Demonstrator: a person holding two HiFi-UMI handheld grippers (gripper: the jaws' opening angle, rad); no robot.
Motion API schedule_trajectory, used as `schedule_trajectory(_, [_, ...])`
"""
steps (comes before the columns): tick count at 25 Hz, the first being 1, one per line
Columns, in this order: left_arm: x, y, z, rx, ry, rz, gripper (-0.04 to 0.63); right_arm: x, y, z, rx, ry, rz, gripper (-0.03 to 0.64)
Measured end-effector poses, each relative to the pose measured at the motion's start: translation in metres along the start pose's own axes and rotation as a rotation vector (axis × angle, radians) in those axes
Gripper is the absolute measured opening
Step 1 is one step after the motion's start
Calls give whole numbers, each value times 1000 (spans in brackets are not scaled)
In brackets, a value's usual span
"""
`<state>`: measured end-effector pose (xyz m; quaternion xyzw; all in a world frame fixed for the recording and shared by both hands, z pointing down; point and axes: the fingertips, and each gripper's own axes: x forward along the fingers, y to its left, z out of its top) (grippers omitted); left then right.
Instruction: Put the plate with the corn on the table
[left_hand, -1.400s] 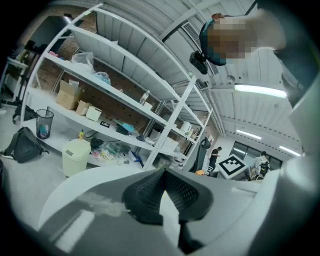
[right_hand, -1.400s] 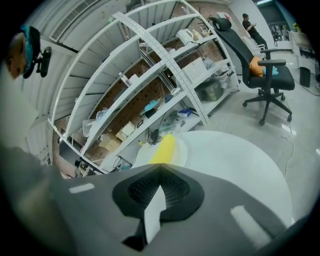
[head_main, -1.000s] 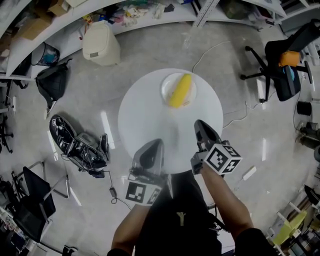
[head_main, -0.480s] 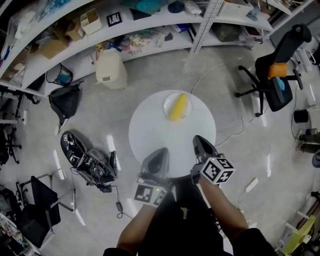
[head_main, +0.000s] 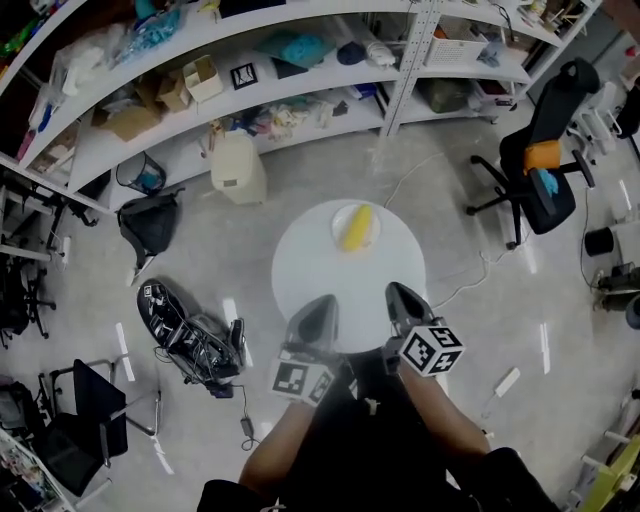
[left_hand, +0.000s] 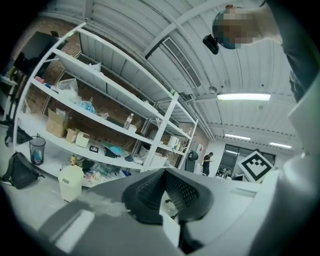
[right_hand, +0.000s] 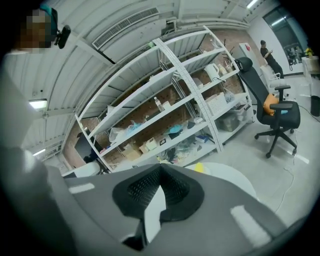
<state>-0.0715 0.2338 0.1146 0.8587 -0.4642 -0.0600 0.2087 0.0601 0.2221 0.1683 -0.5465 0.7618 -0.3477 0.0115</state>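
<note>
A white plate (head_main: 355, 228) with a yellow corn cob (head_main: 357, 226) lies on the far side of the round white table (head_main: 340, 285). In the head view both grippers hover over the table's near edge, well short of the plate. My left gripper (head_main: 318, 304) is shut with nothing in it. My right gripper (head_main: 397, 293) is shut and empty too. The left gripper view points up at shelves and ceiling past the closed left gripper (left_hand: 163, 172). Beyond the closed right gripper (right_hand: 160, 167), the right gripper view shows a bit of the corn cob (right_hand: 199, 167) on the table (right_hand: 227, 176).
Curved white shelves (head_main: 250, 60) with boxes and clutter run along the back. On the floor stand a white bin (head_main: 238, 168), a black bag (head_main: 150, 225), dark gear with cables (head_main: 190, 335) and a black office chair (head_main: 540, 160). A cable (head_main: 470, 275) trails right of the table.
The head view has pulled up and back, so the table looks smaller and farther below. Both grippers stayed shut near its near edge. The plate with the corn has not moved.
</note>
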Motion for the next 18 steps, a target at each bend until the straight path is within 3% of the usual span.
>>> schedule_trajectory(6, [-16, -11, 18, 39, -18, -33, 2, -26, 36, 16, -45, -52, 48, 8])
schedule_trajectory(9, [-20, -17, 28, 22, -28, -41, 2, -32, 50, 21, -71, -66, 61, 8])
schedule_trajectory(18, [-24, -36, 39, 53, -45, -61, 2, -53, 60, 34, -137, -106, 71, 8])
